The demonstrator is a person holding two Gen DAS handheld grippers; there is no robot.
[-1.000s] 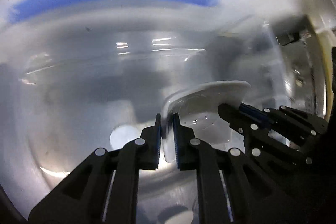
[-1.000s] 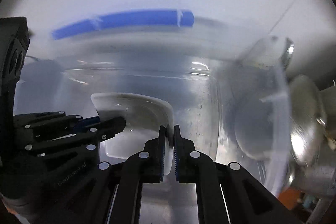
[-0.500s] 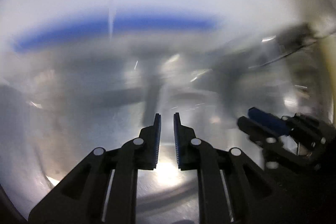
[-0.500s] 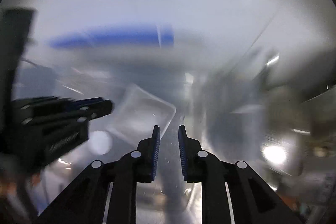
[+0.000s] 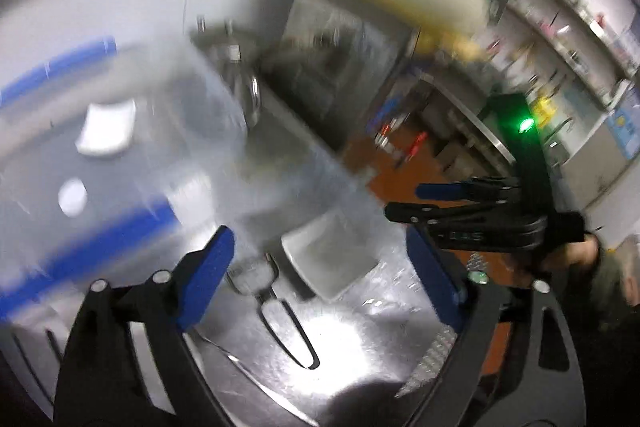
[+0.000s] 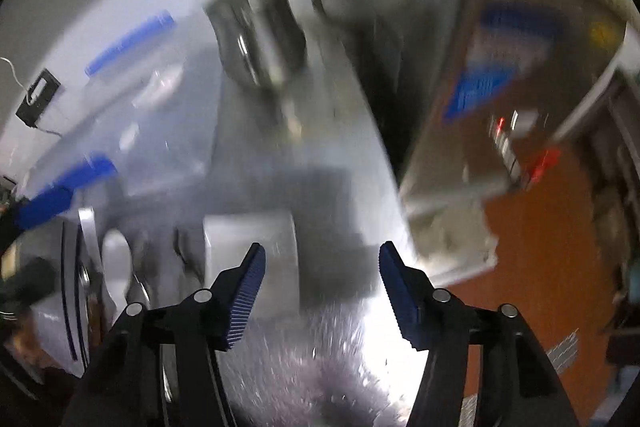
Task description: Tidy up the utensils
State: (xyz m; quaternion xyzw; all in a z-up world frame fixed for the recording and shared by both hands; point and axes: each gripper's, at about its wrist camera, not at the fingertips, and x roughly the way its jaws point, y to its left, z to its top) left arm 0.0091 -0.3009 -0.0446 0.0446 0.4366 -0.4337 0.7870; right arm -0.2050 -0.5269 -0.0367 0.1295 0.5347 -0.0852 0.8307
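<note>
My left gripper (image 5: pixel 324 275) is open and empty above a steel counter (image 5: pixel 340 339). Below it lie a white square dish (image 5: pixel 332 263) and a metal utensil with a loop handle (image 5: pixel 276 311). A clear bin with a blue rim (image 5: pixel 100 235) stands at the left, with a white dish (image 5: pixel 106 129) inside it. My right gripper (image 6: pixel 320 287) is open and empty; it also shows in the left wrist view (image 5: pixel 424 203). A white square dish (image 6: pixel 252 259) lies just beyond its left finger. Both views are blurred by motion.
Plates and a spoon stand in a rack at the left edge (image 6: pixel 88 267). A steel pot (image 6: pixel 256 39) stands behind the bin. The counter's right edge drops to an orange floor (image 6: pixel 540 247). Shelves with kitchen goods (image 5: pixel 560 39) fill the far right.
Both grippers let go of the white dish inside the bin, opened wide and pulled out to the right, over the steel counter.
</note>
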